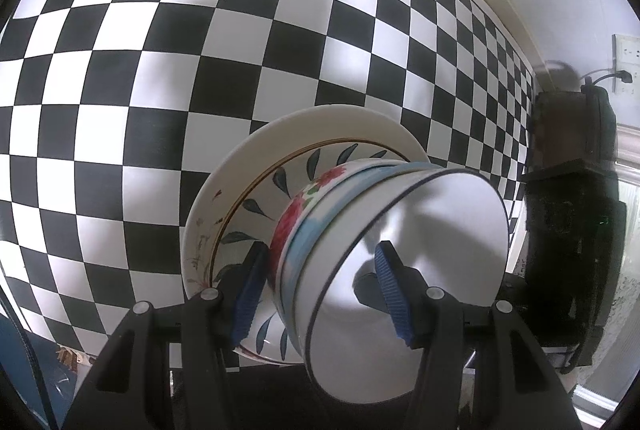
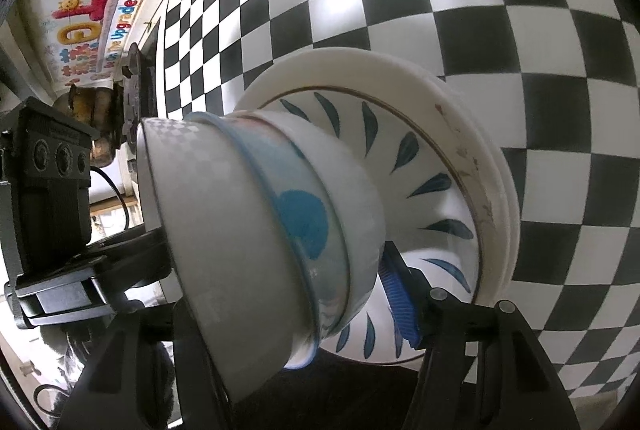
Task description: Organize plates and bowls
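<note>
A stack of nested bowls sits on stacked plates on the checkered table. In the left wrist view the top white bowl (image 1: pixel 420 262) nests in a floral bowl (image 1: pixel 304 213), on a blue-leaf plate (image 1: pixel 256 213) over a cream plate (image 1: pixel 320 121). My left gripper (image 1: pixel 320 294) straddles the bowls' wall: one blue pad outside, one inside the top bowl. In the right wrist view the white bowl (image 2: pixel 208 230) nests in a blue-patterned bowl (image 2: pixel 304 218) on the leaf plate (image 2: pixel 432 189) and cream plate (image 2: pixel 360 65). My right gripper (image 2: pixel 312 310) clamps the bowl stack; its left finger is hidden.
The black-and-white checkered tablecloth (image 1: pixel 160 69) covers the table. A black device with a cable (image 1: pixel 572 222) stands at the table's right end in the left view; the other gripper's body (image 2: pixel 52 181) and a colourful poster (image 2: pixel 88 13) show at left in the right view.
</note>
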Demonstrator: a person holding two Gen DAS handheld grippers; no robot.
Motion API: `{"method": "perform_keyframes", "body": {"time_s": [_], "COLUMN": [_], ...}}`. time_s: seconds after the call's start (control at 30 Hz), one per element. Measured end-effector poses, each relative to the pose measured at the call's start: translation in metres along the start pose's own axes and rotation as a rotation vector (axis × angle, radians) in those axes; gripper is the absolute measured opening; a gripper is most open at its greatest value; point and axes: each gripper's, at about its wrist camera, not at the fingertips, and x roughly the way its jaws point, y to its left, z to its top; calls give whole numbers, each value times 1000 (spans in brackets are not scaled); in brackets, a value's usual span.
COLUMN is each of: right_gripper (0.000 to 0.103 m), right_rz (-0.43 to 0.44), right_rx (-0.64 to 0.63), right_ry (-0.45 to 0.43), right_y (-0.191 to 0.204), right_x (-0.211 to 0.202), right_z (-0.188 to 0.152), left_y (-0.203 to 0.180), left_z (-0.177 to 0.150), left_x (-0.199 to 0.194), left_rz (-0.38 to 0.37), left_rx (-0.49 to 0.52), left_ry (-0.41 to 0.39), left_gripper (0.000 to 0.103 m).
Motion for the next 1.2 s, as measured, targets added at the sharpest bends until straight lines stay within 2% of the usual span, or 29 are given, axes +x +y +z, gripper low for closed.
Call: {"method": "perform_keyframes", "body": {"time_s": [0.4, 0.6, 0.93, 1.13, 1.2], "right_gripper": [62, 62, 63, 63, 66], "right_rz": [-76, -136, -215, -302, -341], "right_rx": [-41, -70, -130, -183, -194], "right_ry": [-21, -55, -133, -246, -296], "right_y": [8, 12, 30, 54, 63], "right_x": [-16, -28, -60, -93, -107], "right_z": [-10, -19, -42, -70, -81], "left_y": [-6, -11, -24, -30, -34], "left_z": [-13, -25, -52, -74, -81], "left_x": [-12, -23, -52, -76, -85], "left_rz": [71, 142, 294, 404, 430], "left_rx": [14, 40, 104, 147, 162], "left_ry": [-50, -114, -269, -404, -451], "left_gripper": [51, 52, 54, 54, 64]}}
